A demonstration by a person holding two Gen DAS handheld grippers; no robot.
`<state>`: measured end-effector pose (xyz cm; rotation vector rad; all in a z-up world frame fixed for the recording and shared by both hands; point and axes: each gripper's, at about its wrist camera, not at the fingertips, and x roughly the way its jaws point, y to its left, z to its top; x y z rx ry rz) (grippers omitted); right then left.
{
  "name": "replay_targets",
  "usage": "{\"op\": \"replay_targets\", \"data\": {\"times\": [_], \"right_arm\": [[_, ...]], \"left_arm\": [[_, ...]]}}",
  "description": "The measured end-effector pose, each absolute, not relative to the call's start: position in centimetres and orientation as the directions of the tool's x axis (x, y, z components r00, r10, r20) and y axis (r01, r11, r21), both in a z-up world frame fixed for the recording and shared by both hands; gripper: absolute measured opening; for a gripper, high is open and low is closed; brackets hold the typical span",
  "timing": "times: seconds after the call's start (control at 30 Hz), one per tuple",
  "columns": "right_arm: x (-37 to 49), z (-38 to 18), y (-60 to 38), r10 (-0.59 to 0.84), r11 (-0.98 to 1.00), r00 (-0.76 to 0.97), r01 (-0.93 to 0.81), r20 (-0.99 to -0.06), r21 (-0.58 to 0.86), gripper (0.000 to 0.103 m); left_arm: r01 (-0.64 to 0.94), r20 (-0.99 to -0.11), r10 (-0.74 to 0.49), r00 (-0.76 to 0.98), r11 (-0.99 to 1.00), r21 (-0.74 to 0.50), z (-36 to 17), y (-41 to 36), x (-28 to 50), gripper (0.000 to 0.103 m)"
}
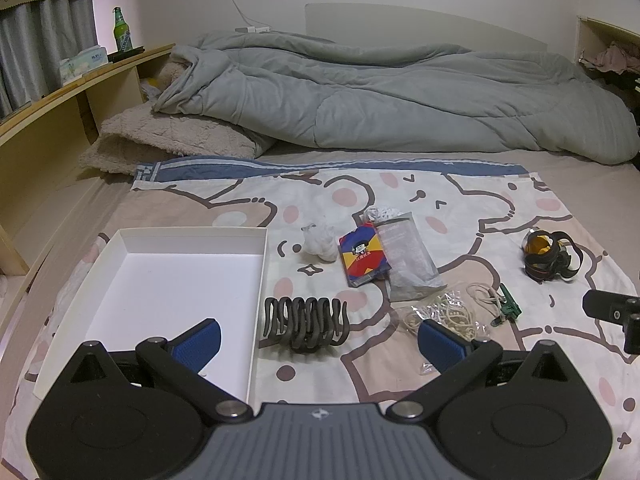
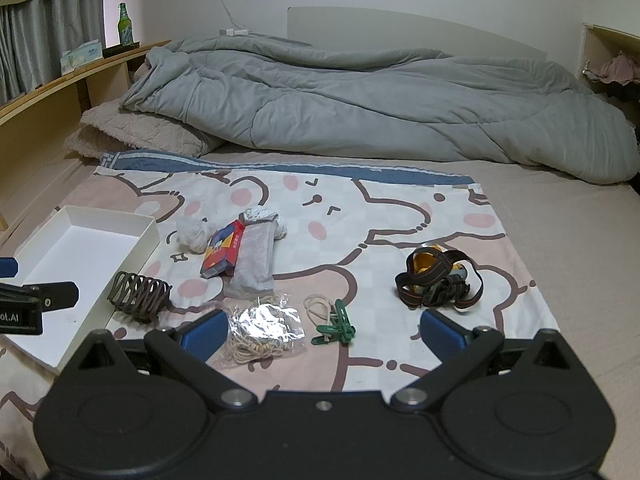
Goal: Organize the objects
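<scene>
A white box (image 1: 120, 256) (image 2: 40, 240) lies empty on the cartoon-print cloth (image 1: 440, 200) (image 2: 360, 216), at the left. A dark hair claw (image 1: 306, 322) (image 2: 138, 291) lies beside its right wall. Further back lie a white crumpled bag (image 1: 320, 242) (image 2: 194, 234), a colourful card pack (image 1: 362, 258) (image 2: 222, 250) and a grey pouch (image 1: 412, 264) (image 2: 254, 260). A clear bag of rubber bands (image 1: 444, 312) (image 2: 260, 332), a green clip (image 1: 510, 300) (image 2: 336, 326) and a headlamp with straps (image 1: 546, 254) (image 2: 438, 280) lie to the right. My left gripper (image 1: 320, 338) is open around the claw's near side. My right gripper (image 2: 320, 332) is open above the bag and clip.
A grey duvet (image 1: 380, 96) (image 2: 360, 100) and a beige fleece blanket (image 1: 168, 140) (image 2: 132, 132) fill the back of the bed. A wooden shelf (image 1: 60, 100) runs along the left with a green bottle (image 1: 121, 30) and a tissue pack (image 1: 82, 62).
</scene>
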<state>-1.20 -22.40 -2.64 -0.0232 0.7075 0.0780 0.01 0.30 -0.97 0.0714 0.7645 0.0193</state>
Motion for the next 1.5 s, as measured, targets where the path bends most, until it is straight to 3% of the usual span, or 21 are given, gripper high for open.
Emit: {"op": "replay_targets", "data": {"times": [1.5], "right_arm": [[-0.85,-2.55,-22.13,0.065,0.997,0.758,-0.071,-0.649,0.017,0.103]], "left_arm": [[0.002,-0.665,0.042,0.745,0.998,0.065,-0.31,0.72,0.07,0.103]]}}
